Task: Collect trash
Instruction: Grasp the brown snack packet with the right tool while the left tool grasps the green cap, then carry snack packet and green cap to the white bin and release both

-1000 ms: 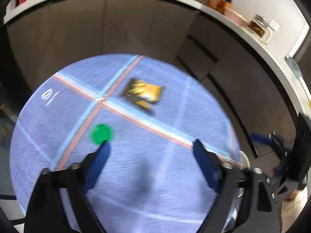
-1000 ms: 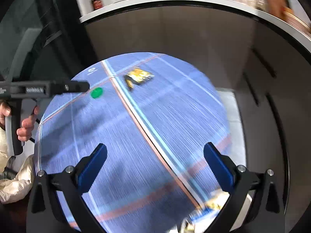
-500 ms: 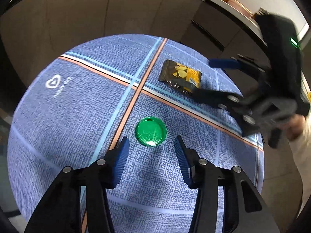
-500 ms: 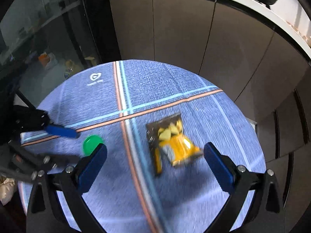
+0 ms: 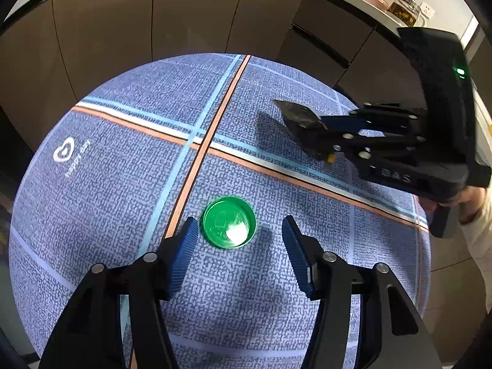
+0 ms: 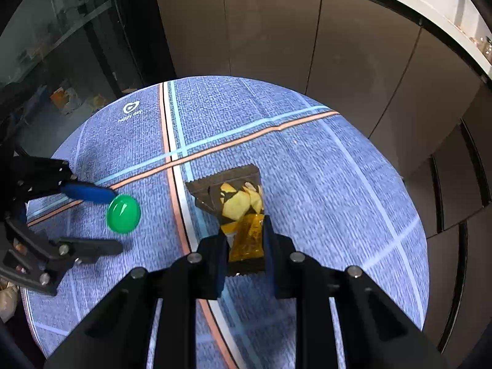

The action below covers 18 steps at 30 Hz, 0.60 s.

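- The left claw hangs low over the round counter, which wears a blue cloth crossed by orange and pale stripes.
- Its two blue fingers stand apart, and the green lid lies flat on the cloth in the gap at their tips, just beside the left finger and clear of the right one.
- The right claw is closed on the snack wrapper, pinching its yellow near end between both fingers.
- The wrapper's dark far end, printed with chips, sticks out ahead of the claw, over the cloth just right of the long stripe.
- From the right side, the lid sits well to the left of the wrapper, across that stripe.
- Brown cabinet doors curve around behind the counter.
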Available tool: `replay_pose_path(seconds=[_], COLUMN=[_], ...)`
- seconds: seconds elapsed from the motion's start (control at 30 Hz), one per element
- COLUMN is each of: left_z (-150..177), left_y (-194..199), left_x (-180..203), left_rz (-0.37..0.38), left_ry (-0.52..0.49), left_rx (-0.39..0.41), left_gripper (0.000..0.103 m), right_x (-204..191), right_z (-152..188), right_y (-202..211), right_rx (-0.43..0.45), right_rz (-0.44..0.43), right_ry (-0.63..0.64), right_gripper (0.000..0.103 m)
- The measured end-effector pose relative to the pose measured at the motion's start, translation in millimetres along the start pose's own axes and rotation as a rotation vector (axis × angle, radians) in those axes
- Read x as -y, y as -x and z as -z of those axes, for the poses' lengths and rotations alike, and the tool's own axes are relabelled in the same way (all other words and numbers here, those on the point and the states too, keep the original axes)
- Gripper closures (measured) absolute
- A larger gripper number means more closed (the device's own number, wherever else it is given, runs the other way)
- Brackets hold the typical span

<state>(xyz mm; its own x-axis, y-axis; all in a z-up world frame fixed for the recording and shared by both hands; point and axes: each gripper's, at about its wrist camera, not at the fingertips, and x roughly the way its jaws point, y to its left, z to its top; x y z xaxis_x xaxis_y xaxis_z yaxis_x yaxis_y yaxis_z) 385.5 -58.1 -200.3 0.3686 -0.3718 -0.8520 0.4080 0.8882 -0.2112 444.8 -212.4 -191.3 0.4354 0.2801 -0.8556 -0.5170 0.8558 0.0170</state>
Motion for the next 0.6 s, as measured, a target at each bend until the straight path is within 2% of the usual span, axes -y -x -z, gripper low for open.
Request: replay_pose_path(seconds=[0.03, 0.07, 0.2, 0.33, 0.43, 0.6], left_z=[-0.8, -4.3, -5.1, -7.6, -15.1, -31.6], left_y=[-2.3, -8.5, -8.1, 6.9, 30.3, 44.6], left_x=[4.1, 9.2, 7.7, 16.0, 46.3, 120.0], left_rz=[-0.040, -0.053, -0.044, -0.021, 0.027, 0.157], left_ry=[-0.031, -0.053, -0.027, -0.015, -0.067, -0.163], left_rx=[0.008, 0.011, -0.002, 0.040, 0.094, 0.144], left_gripper=[0.066, 0.069, 0.071, 0.071, 0.071, 0.071], right_x=[0.2, 0.4, 0.2, 0.8, 4.6, 27.5], right_z=[3.5, 6.3, 15.5, 25.8, 41.8, 103.7], right_y=[3.7, 6.7, 22.0, 49.9, 87.5, 162.5], right_rx=[0.006, 0.012, 0.035, 0.074, 0.125, 0.191], right_rz=[0.003, 0.005, 0.007, 0.010, 0.021, 0.104], right_ry=[-0.009, -0.016, -0.034, -0.049, -0.061, -0.153], right_gripper=[0.084, 0.084, 0.084, 0.084, 0.084, 0.084])
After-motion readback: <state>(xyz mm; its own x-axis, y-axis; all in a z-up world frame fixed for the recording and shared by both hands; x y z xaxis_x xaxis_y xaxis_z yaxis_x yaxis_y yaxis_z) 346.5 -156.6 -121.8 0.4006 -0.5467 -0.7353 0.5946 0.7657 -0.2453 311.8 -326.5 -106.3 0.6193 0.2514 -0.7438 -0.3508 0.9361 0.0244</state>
